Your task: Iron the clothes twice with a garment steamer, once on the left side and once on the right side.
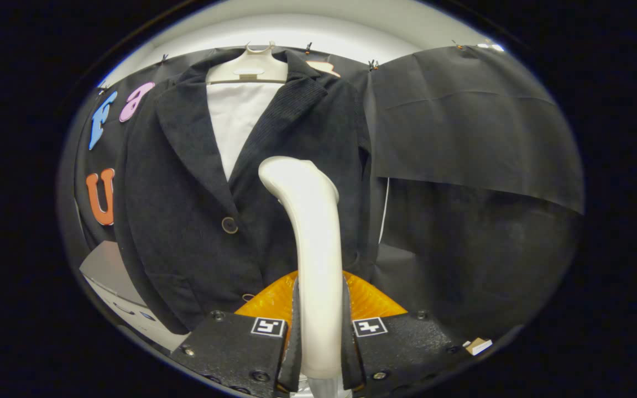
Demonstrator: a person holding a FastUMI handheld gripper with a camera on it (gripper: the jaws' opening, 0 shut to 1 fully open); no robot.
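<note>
**A:** Steamer (318, 260) status? Where do we have it?

**B:** We have it clamped. The gripper (319, 354) is closed down to the width of the steamer's white handle, one finger on each side, both pressing on it. The handle rises straight up from between the fingers and curves over at the top toward the jacket.

**A:** And the garment?

**B:** Dark jacket (197, 221), hanging just ahead of the fingers and beyond the steamer. It sits on a pale hanger (247, 66) above the steamer head, over a white shirt (235, 121) showing between the lapels. We see one button (229, 225) just to the left of the handle, about mid-height of it.

**A:** Is the steamer head touching the cloth?

**B:** We can't tell. The head overlaps the jacket front right of the button line, but we can't judge the gap from this angle.

**A:** Anything else near the tool?

**B:** An orange ribbed piece (368, 301) sits right behind the fingers, on either side of the handle. A grey-and-white box (111, 276) sits off to the left of the fingers, partly behind the jacket hem. Black cloth wall (462, 127) hangs to the right, beyond the fingers.
</note>
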